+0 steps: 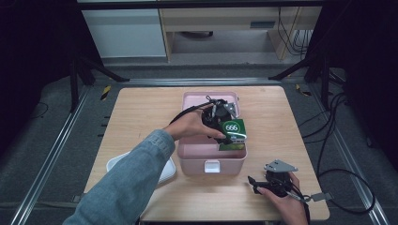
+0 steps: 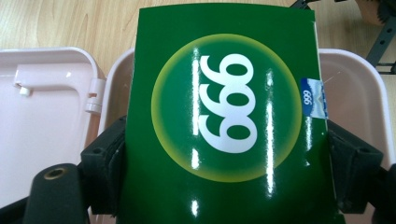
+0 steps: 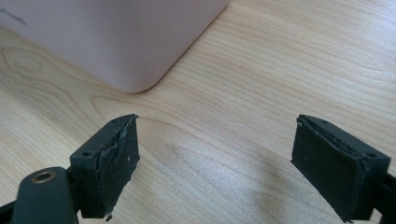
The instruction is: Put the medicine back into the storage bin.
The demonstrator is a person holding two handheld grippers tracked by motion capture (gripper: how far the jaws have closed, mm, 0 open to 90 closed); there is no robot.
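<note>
Gripping the green box [image 2: 224, 126] over the pink case [image 1: 212, 152], the left tool [image 1: 228, 133] clamps it while the right tool [image 3: 224, 163] rests agape on the worktop [image 1: 141, 112].

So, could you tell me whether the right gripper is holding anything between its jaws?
No, the right gripper has its jaws spread wide, with bare wooden table between them.

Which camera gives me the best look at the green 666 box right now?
The left gripper view: the green box fills the frame, clamped between the left gripper jaws above the pink case. The high view shows it small, partly behind the hand, over the case. The right gripper view looks at the table and a case corner instead.
</note>
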